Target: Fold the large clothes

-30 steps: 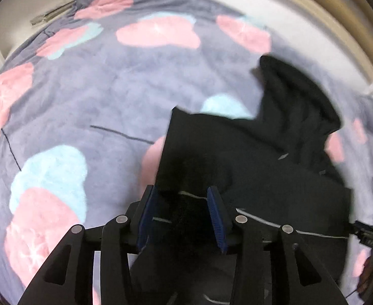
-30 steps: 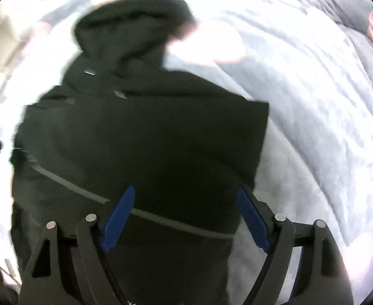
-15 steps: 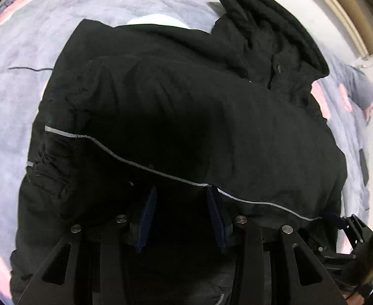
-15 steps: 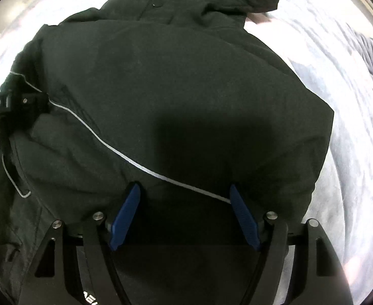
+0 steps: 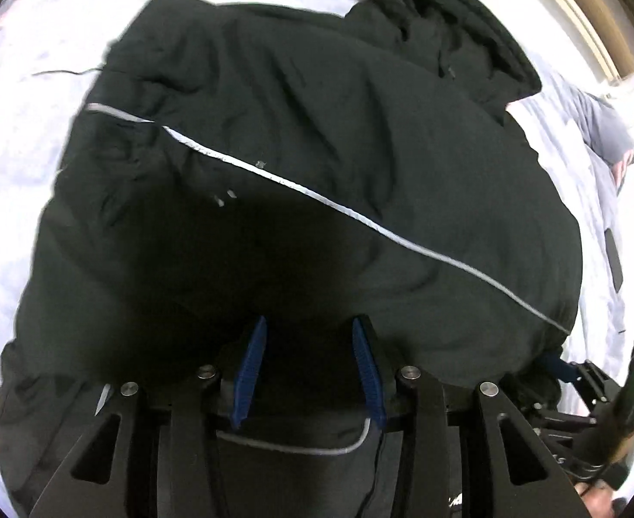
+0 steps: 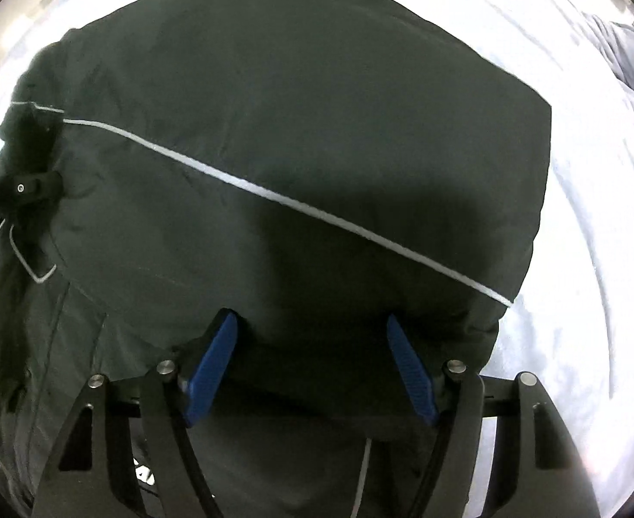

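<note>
A large black hooded jacket [image 5: 317,138] with a thin reflective stripe [image 5: 317,194] lies on the bed and fills both views; its hood [image 5: 455,21] points away. It also shows in the right wrist view [image 6: 317,121]. My left gripper [image 5: 308,367] has its blue pads apart, with a thick fold of the jacket's lower edge between them. My right gripper [image 6: 312,367] stands wide open with the jacket's folded edge between its pads. Whether either gripper presses the cloth is hard to tell. The right gripper's body shows at the left view's lower right [image 5: 593,393].
The jacket lies on a pale fleece blanket [image 5: 23,99], washed out bright here. A grey garment [image 5: 610,129] lies at the far right of the bed, also in the right wrist view [image 6: 632,56]. A wooden bed frame [image 5: 589,21] runs along the far edge.
Both grippers have moved forward and low over the jacket, which now fills the views. The right gripper's pads have narrowed slightly. The blanket has gone from coloured to washed out.
</note>
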### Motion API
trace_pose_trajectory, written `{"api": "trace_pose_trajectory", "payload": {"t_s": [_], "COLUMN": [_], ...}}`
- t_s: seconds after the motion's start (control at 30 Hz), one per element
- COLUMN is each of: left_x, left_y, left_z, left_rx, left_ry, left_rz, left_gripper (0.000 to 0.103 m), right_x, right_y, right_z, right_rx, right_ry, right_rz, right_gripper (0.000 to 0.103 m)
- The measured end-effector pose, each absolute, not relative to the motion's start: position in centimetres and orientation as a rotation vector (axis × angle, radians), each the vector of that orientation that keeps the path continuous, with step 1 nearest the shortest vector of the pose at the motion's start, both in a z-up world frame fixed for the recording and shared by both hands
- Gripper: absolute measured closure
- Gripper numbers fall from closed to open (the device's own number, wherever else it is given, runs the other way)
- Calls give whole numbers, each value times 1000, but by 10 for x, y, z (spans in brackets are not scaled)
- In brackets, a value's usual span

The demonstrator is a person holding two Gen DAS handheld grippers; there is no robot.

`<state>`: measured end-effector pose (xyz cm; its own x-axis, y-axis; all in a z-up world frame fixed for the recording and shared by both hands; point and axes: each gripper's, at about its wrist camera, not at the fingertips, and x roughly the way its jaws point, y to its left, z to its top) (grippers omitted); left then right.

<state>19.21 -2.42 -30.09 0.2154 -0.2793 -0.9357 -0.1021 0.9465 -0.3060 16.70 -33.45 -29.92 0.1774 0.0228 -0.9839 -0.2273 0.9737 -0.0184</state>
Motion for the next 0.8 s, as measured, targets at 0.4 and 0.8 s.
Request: {"api": "trace_pose_trajectory", "payload": {"t_s": [0.4,0.8], "left_x": [142,170], "left_y": [38,82], "left_z": [-213,-126], "left_rx": [-212,-137], "left_ry": [1247,1026], "left_rz": [-370,-520], "left_gripper": [60,60], "right_x": [99,71], "right_y": [-346,-325], "right_z": [-207,-135], "right_rx": [270,401], "right_ry": [1309,1168], "right_rz": [-12,-138], "right_gripper": [30,30]}}
